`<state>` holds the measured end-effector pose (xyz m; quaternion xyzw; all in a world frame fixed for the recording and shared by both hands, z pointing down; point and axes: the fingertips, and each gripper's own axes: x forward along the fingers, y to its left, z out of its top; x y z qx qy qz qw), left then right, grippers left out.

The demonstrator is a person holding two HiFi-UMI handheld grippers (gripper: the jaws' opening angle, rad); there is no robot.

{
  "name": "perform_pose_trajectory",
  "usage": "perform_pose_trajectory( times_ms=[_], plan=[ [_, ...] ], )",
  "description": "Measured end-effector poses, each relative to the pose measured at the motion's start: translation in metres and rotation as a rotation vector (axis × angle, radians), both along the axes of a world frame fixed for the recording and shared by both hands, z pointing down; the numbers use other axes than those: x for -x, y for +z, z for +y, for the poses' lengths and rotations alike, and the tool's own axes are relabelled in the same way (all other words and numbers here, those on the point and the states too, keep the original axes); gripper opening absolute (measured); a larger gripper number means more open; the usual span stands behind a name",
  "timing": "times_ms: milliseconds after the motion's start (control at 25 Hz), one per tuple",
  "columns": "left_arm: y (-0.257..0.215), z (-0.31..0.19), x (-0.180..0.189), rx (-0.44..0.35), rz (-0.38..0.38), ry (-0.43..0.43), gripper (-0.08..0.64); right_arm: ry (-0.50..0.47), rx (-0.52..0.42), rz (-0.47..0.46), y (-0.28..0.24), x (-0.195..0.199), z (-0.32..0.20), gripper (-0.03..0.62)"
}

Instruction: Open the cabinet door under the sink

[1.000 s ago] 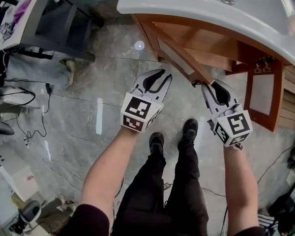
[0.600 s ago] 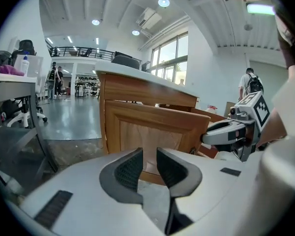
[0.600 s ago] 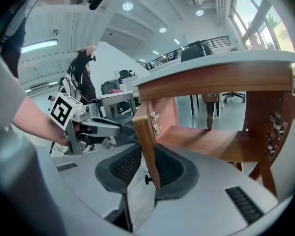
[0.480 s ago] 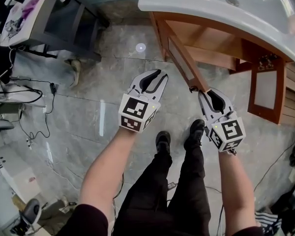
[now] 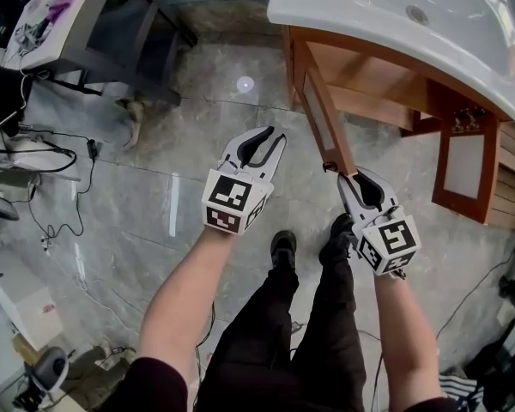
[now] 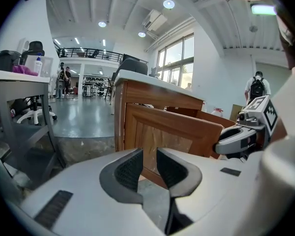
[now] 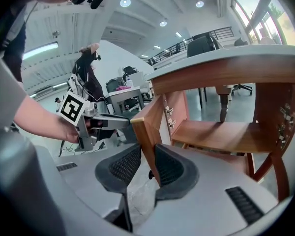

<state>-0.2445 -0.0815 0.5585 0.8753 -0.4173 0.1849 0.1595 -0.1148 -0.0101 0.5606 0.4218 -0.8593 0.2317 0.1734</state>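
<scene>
The wooden cabinet under the white sink [image 5: 386, 20] has its left door [image 5: 324, 118] swung far out toward me. My right gripper [image 5: 347, 177] is shut on that door's free edge [image 7: 146, 132], which stands upright between the two dark pads [image 7: 169, 168] in the right gripper view [image 7: 148, 155]. Left of the door hangs my left gripper [image 5: 273, 135], open with nothing between its pads [image 6: 131, 168]. Its own view [image 6: 150, 154] looks at the door's panelled face [image 6: 172, 132] and at the right gripper [image 6: 238, 140] beyond.
The cabinet's right door [image 5: 465, 163] also stands open, and a bare wooden shelf [image 7: 216, 134] shows inside. A grey table [image 5: 94, 24] and floor cables [image 5: 60, 157] lie to the left. My feet [image 5: 281, 247] are on the stone floor just below the grippers.
The door has swung wider, its free edge coming toward me with my right gripper on it. My left gripper has drawn back alongside, still empty.
</scene>
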Motion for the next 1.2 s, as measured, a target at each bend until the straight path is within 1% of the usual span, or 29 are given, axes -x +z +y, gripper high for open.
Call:
perform_pose_trajectory(
  times_ms=[240,480,560,640,760,920,1080,1200],
  plan=[
    [-0.001,0.0,0.008,0.006,0.017,-0.04,0.098,-0.082,0.021,-0.043,0.0,0.04,0.013,0.106],
    [-0.001,0.003,0.042,0.002,0.001,-0.08,0.098,-0.109,0.028,-0.072,0.003,0.075,0.017,0.103],
    [-0.002,0.004,0.053,0.0,-0.001,-0.094,0.098,-0.101,0.033,-0.072,0.005,0.081,0.015,0.109],
    [-0.002,0.005,0.061,-0.003,-0.001,-0.105,0.098,-0.068,0.041,-0.077,0.008,0.08,0.01,0.083],
    [-0.006,0.009,0.072,-0.011,0.005,-0.122,0.097,-0.034,0.05,-0.083,0.008,0.076,0.005,0.08],
    [-0.012,0.013,0.092,-0.01,0.013,-0.144,0.097,-0.019,0.042,-0.066,-0.003,0.076,-0.001,0.075],
    [-0.03,0.023,0.096,-0.001,0.022,-0.152,0.092,-0.008,0.037,-0.056,-0.028,0.073,-0.001,0.071],
    [-0.061,0.031,0.093,0.004,0.036,-0.151,0.087,0.002,0.033,-0.05,-0.06,0.066,0.0,0.057]
  ],
)
